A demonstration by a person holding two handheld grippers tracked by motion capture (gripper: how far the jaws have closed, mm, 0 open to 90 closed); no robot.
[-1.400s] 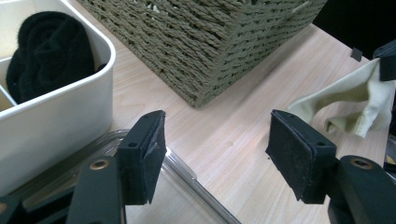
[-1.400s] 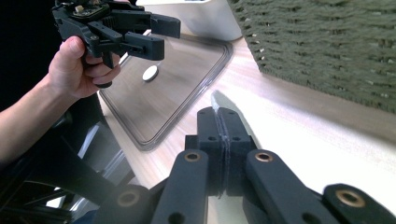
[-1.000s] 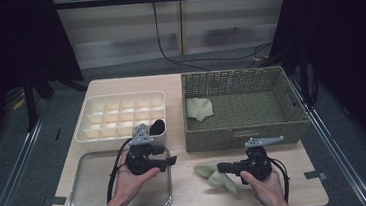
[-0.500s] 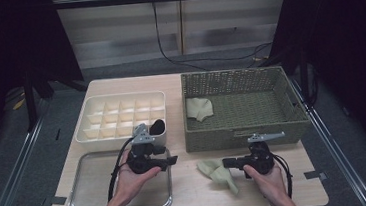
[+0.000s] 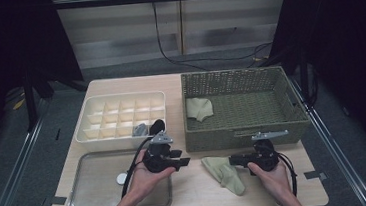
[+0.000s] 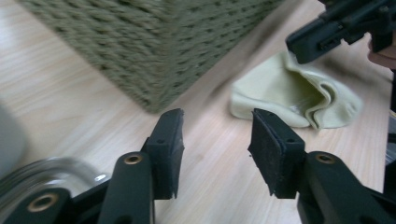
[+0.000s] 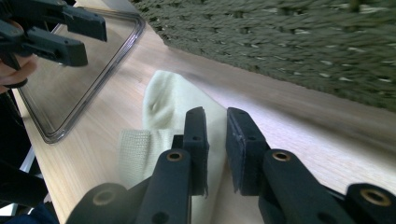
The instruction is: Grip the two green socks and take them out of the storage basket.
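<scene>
A pale green sock lies flat on the wooden table, in front of the wicker basket. My right gripper points left at the sock's right edge. Its jaws have just been opening and stand a narrow gap apart. The sock lies under and beside its left jaw, and nothing is pinched between the pads. My left gripper points right toward the sock. Its jaws have just been closing and stand apart, with only bare table between them. A second sock lies in the basket.
A white compartment box at the back left holds a grey piece and a black one. A metal tray sits at the front left under my left forearm. The basket wall rises just beyond both grippers.
The sock, bunched at the right gripper's jaws before, now lies spread on the table and the right jaws have parted. My left gripper has shifted right toward the sock, and its jaws have narrowed.
</scene>
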